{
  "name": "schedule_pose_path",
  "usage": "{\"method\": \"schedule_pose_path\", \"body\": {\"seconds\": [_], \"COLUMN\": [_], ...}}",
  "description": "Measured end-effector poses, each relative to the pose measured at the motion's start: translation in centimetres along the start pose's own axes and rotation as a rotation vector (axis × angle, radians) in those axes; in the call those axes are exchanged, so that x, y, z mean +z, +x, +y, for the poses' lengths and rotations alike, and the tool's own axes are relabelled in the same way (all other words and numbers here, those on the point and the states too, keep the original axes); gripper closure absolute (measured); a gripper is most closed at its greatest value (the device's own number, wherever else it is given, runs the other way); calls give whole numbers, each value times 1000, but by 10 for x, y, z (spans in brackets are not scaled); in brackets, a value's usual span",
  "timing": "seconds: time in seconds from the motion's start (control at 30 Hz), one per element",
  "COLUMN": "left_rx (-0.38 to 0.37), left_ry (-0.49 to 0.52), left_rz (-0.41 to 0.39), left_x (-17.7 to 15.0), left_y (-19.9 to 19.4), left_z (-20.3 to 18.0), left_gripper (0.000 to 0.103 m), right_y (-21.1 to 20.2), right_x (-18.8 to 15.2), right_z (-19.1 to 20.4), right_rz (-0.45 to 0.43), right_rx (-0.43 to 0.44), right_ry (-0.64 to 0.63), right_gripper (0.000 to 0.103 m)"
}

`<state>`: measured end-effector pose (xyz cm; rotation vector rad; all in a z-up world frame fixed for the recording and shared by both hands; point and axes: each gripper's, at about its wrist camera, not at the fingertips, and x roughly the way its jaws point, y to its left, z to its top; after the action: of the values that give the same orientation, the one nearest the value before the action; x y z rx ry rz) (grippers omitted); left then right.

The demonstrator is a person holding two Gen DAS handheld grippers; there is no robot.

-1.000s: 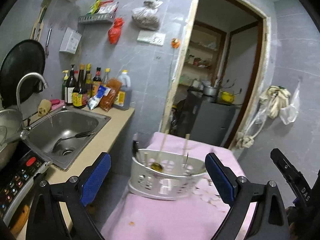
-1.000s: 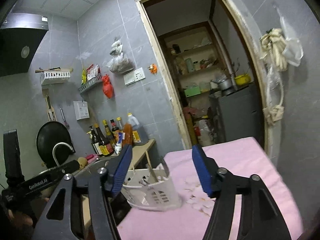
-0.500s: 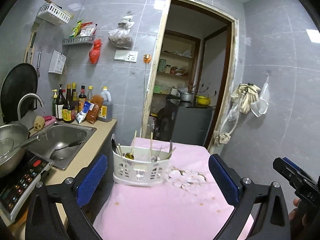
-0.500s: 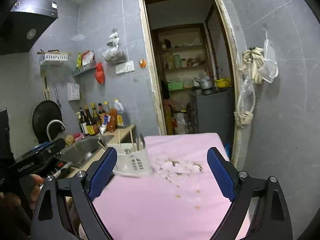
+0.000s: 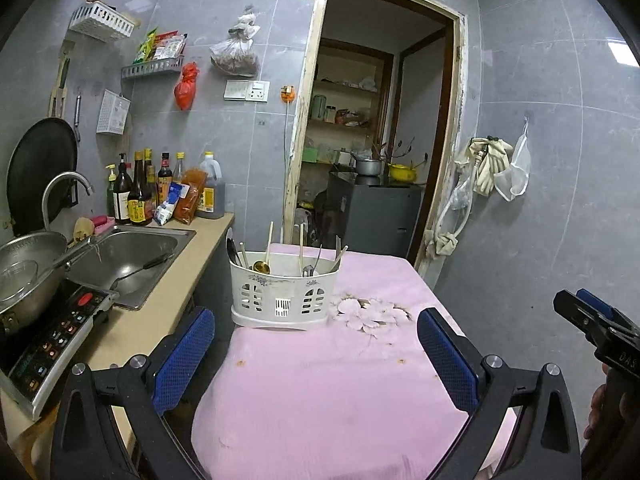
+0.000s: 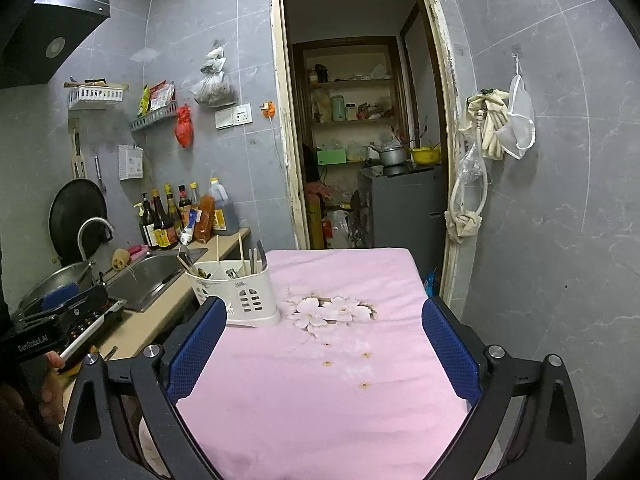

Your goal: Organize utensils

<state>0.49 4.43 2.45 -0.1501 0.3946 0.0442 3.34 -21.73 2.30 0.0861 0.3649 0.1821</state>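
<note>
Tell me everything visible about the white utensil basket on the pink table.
The utensil basket looks like white plastic, with arched cut-outs in its walls and a wider base. It stands upright near the far left corner of the pink tablecloth, beside the printed flowers. Chopsticks, a gold spoon and metal cutlery stick up from it. Neither open gripper touches it.

Left tongs [image 5: 316,354] and right tongs [image 6: 322,346], black frames, blue mesh-textured pads [image 5: 182,354], silver screws
</note>
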Motion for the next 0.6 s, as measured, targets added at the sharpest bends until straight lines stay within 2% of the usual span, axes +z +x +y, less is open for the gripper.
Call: {"method": "schedule_pose_path", "body": {"seconds": [0.6], "left_rx": [-8], "left_ry": [6], "left_rz": [4], "left_x": [-1], "left_y": [2], "left_z": [-4], "left_gripper": [1], "right_y": [1], "right_x": [-2], "right_z": [-1], "right_rz": [11], "right_rx": [6], "right_ry": [3], "right_gripper": [7]}}
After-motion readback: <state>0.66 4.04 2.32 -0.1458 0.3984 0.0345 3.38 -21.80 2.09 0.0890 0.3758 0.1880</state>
